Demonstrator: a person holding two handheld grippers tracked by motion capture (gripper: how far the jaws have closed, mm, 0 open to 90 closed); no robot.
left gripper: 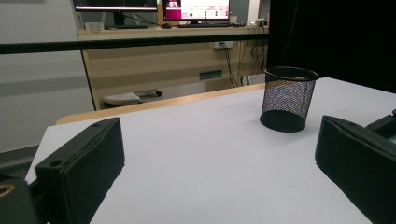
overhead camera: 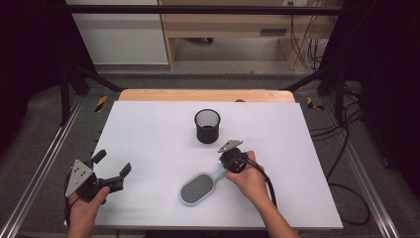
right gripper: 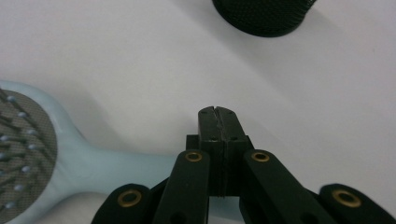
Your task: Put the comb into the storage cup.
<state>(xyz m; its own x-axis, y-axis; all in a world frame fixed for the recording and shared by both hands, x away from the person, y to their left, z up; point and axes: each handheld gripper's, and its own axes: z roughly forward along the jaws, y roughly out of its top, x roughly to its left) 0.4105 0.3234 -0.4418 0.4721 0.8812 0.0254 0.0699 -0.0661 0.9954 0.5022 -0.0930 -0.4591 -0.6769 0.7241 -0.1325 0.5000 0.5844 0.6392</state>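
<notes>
A light blue hairbrush lies bristles up on the white table, near the front centre, its handle pointing right and away. My right gripper hovers over the handle's end, held in a hand. In the right gripper view its jaws are pressed together with nothing between them, and the hairbrush handle runs underneath the linkage. My left gripper rests at the front left, open and holding nothing. A black mesh cup stands upright mid-table. It also appears beyond the open left gripper as the mesh cup.
The table's wooden far edge meets a metal frame. Cables hang off the right side. Bare white surface lies between the two grippers and to the left of the cup. The cup's base sits just ahead of the right gripper.
</notes>
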